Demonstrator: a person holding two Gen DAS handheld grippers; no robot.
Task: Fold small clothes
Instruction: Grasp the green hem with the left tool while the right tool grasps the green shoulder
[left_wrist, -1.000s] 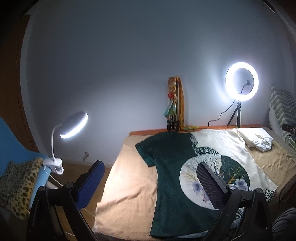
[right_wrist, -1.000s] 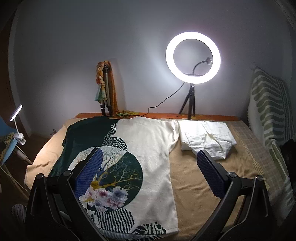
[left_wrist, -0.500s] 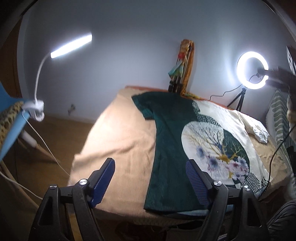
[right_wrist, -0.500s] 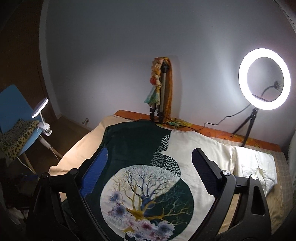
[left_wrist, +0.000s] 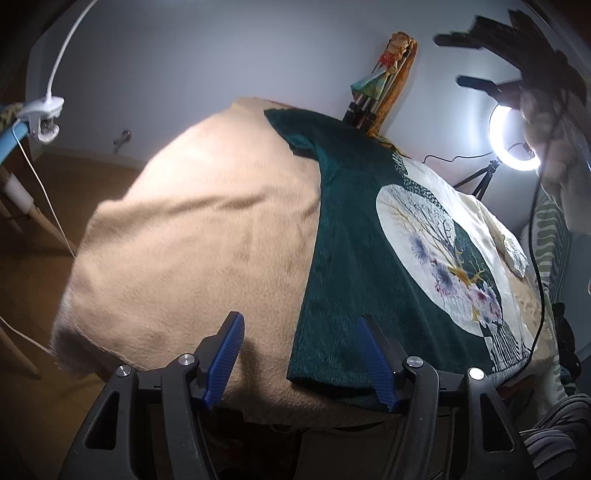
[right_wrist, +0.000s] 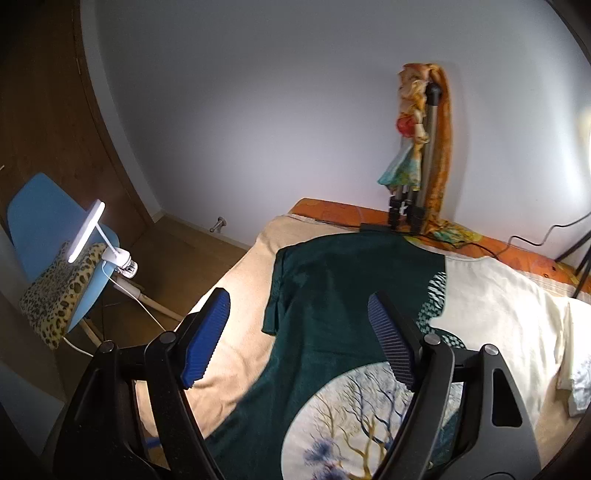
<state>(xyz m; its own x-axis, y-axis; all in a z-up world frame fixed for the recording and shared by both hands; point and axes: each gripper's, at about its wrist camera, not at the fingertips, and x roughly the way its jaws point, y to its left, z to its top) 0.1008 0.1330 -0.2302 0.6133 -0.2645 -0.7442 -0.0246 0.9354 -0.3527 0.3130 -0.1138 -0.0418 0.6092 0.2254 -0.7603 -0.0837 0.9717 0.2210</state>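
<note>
chair (right_wrist: 48, 221): blue, far left, leopard-print cushion (right_wrist: 62, 288) on the seat
clip lamp (right_wrist: 88, 230): white, lit, clamped on the chair edge, cord trailing to the floor
blanket (left_wrist: 192, 236): tan, spread over the bed, bare on its left part
left gripper (left_wrist: 301, 356): low over the near edge of the bed, tilted down; jaws have just been closing, still parted, nothing between the pads; left blue pad over bare blanket, right pad over the shirt's dark hem corner; contact with cloth cannot tell
t-shirt (left_wrist: 354, 258): lies flat on the blanket, dark green left half, cream right half, round tree-and-flower print in the middle; left sleeve toward the far wall
right gripper (right_wrist: 299, 332): above the shirt's green sleeve and shoulder, tilted down; jaws have just been closing, still apart, holding nothing
tripod (right_wrist: 424, 155): folded, stands at the far edge, orange scarf draped on it
ring light (left_wrist: 513, 138): lit, far right, partly hidden by a person's hand (left_wrist: 554, 122)
folded white cloth (left_wrist: 515, 254): right of the shirt, on the blanket
</note>
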